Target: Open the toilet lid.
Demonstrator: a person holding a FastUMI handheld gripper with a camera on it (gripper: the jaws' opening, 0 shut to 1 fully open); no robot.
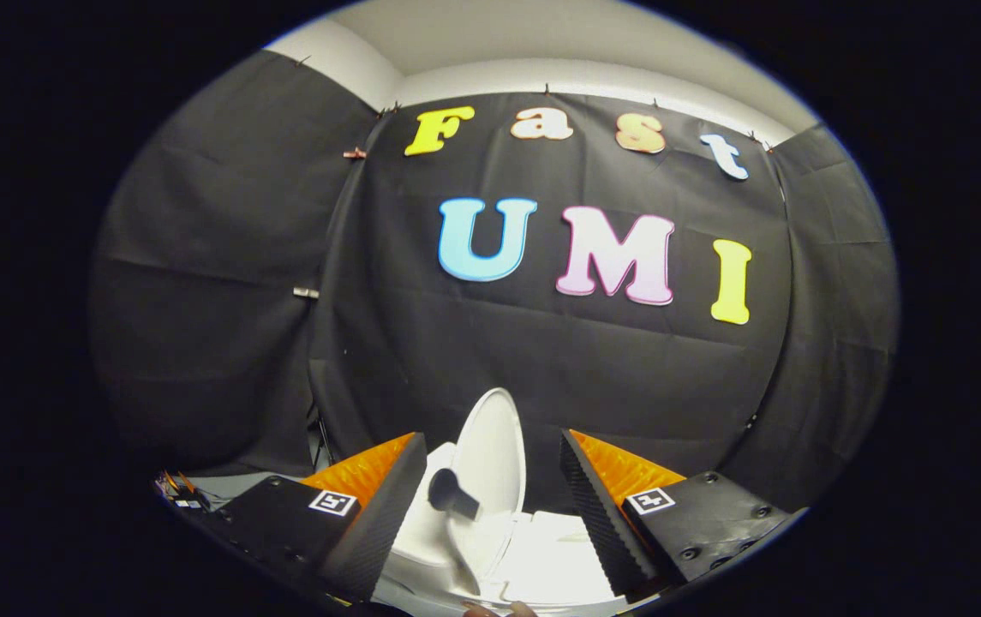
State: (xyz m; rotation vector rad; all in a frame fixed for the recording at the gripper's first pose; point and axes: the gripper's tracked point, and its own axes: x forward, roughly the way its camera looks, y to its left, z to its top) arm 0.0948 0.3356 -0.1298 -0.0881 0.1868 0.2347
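Standing raised, toilet lid point(490, 454), tool point(490, 506) spread wide

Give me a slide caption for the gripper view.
Open gripper frames the white toilet, its lid raised upright.

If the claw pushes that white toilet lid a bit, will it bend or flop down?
The toilet lid looks like hard, glossy plastic, so probably stiff and slippery. It stands raised, seemingly hinged to the toilet, so a push would likely swing it, maybe slamming shut. The claw is open, fingers either side of it.
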